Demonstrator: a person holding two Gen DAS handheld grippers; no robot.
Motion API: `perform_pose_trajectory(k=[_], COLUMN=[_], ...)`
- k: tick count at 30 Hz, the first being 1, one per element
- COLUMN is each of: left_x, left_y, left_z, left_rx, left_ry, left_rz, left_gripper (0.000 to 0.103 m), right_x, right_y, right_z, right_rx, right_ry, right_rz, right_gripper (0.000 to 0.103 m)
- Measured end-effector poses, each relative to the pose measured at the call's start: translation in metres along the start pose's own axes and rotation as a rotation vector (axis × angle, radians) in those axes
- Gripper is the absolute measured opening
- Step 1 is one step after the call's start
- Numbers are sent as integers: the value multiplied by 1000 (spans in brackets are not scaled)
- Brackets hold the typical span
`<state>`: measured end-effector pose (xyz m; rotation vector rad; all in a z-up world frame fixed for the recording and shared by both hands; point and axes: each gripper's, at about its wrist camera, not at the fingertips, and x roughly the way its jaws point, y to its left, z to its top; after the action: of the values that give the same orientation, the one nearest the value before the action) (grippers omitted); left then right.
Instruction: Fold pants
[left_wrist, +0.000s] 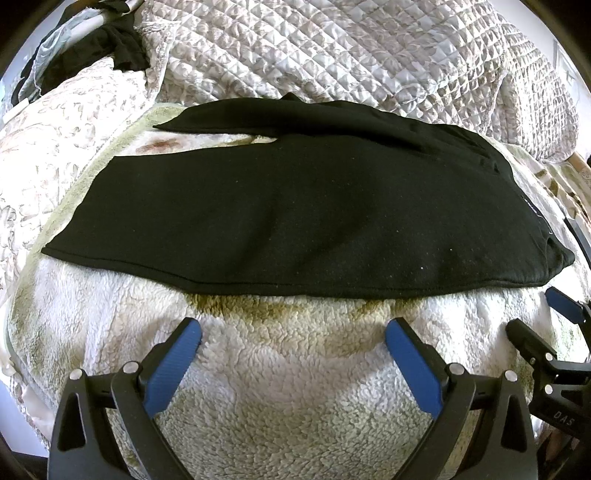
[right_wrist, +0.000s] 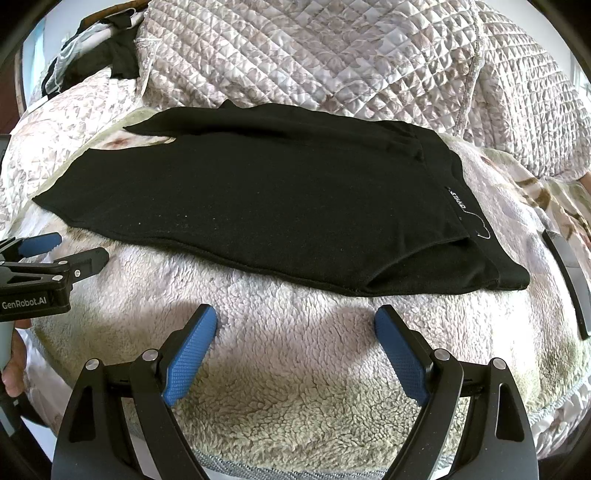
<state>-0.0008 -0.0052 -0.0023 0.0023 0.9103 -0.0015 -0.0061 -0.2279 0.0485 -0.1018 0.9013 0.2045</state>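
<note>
Black pants (left_wrist: 295, 206) lie flat on a fluffy cream blanket (left_wrist: 295, 387), one leg folded over the other, leg ends to the left and waistband to the right. They also show in the right wrist view (right_wrist: 266, 199), with a small label near the waistband (right_wrist: 460, 201). My left gripper (left_wrist: 293, 332) is open and empty, just short of the pants' near hem. My right gripper (right_wrist: 295, 321) is open and empty, near the hem by the waistband end. Each gripper shows in the other's view: the right one (left_wrist: 543, 314) and the left one (right_wrist: 70, 247).
A quilted floral bedspread (left_wrist: 351, 48) is bunched up behind the pants. Dark clothes (left_wrist: 110, 48) hang at the far left. A dark flat object (right_wrist: 569, 277) lies on the blanket to the right. The fluffy blanket (right_wrist: 295, 398) covers the bed in front.
</note>
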Motion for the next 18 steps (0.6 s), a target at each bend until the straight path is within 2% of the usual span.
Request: perform_pose_trajectory(k=[18], left_x=[0], left_y=[0], left_z=[0], left_rx=[0], left_ry=[1], left_rz=[-1], left_gripper=[102], right_x=[0], right_y=[0], right_z=[-2], right_rx=[-1], right_ry=[-6], right_rz=[-1], right_gripper=[87])
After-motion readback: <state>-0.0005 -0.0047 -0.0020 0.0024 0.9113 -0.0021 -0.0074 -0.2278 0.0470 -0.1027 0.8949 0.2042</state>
